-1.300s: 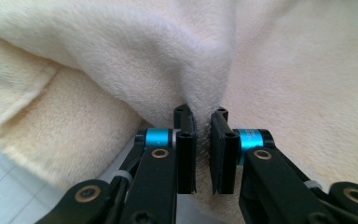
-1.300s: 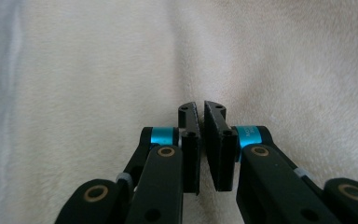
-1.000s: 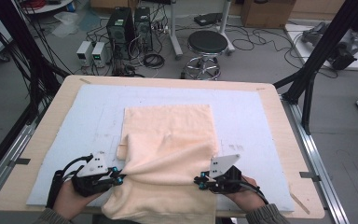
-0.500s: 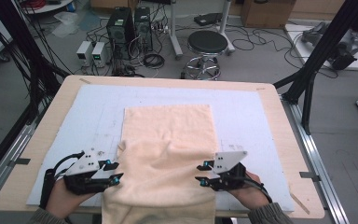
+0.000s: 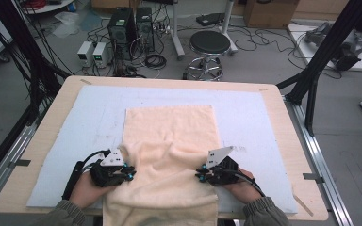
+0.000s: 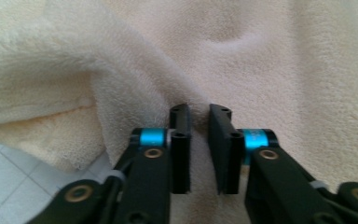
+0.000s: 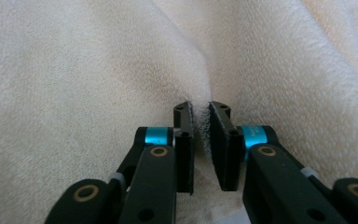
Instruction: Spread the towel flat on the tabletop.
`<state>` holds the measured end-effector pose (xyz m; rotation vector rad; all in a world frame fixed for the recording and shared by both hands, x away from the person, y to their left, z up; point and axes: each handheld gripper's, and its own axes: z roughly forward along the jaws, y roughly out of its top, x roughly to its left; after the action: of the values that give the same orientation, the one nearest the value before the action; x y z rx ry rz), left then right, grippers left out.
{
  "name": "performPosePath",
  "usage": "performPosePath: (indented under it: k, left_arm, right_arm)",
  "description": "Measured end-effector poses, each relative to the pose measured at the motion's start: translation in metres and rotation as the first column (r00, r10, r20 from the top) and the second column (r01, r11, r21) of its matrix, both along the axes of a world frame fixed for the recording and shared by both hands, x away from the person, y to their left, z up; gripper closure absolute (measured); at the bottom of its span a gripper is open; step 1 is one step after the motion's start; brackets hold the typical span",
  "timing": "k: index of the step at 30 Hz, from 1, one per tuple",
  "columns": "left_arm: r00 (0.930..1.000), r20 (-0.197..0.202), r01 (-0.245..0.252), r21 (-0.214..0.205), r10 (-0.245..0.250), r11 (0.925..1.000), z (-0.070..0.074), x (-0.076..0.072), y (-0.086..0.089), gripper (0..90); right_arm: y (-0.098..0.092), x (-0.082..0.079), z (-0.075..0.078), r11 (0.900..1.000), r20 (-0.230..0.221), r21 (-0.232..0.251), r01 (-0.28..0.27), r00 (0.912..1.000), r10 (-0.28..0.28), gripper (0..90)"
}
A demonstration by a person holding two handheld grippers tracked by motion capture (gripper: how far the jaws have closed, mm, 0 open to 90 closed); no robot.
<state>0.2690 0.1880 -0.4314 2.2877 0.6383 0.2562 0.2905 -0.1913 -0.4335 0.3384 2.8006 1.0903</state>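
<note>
We are clamping both grippers on towel point(image 5: 169, 155) again: left gripper point(image 6: 199, 122) and right gripper point(image 7: 200, 119) jaws, just closing, now pinching fabric ridges between fingertips. Near edge, slack half second ago, bunching between grippers. Fold regrip made.

A black stool point(image 5: 209, 43) and two computer towers point(image 5: 131, 26) stand beyond the table point(image 5: 52, 123), among floor cables point(image 5: 264, 44).
</note>
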Motion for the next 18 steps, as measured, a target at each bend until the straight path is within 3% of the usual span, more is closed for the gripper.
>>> performPosePath:
  k: [3,7,12,14,18]
  left_arm:
    - [1.0,0.004,0.008,-0.004,-0.008,1.0,0.003,-0.006,0.001,84.4]
    - [0.9995,0.027,0.016,-0.035,-0.015,0.9993,0.013,-0.022,0.007,85.4]
    - [0.9975,0.063,0.037,-0.093,-0.031,0.995,0.034,-0.054,0.015,85.8]
    - [0.995,0.079,0.07,-0.105,-0.062,0.992,0.044,-0.068,0.017,85.5]
    - [0.9921,0.109,0.074,-0.119,-0.061,0.9901,0.06,-0.076,0.022,71.7]
  right_arm:
    - [-0.002,-0.003,0.003,0.9999,-0.014,0.007,-0.011,0.9998,0.011,82.7]
    - [-0.005,-0.018,0.011,0.9992,0.003,0.016,-0.036,0.9994,0.036,82.6]
    - [-0.014,-0.04,0.023,0.9953,0.019,0.067,-0.07,0.9974,0.069,82.4]
    - [-0.017,-0.052,0.028,0.9921,0.019,0.082,-0.095,0.9955,0.093,80.8]
    - [-0.021,-0.066,0.042,0.985,0.043,0.12,-0.124,0.9918,0.12,71.5]
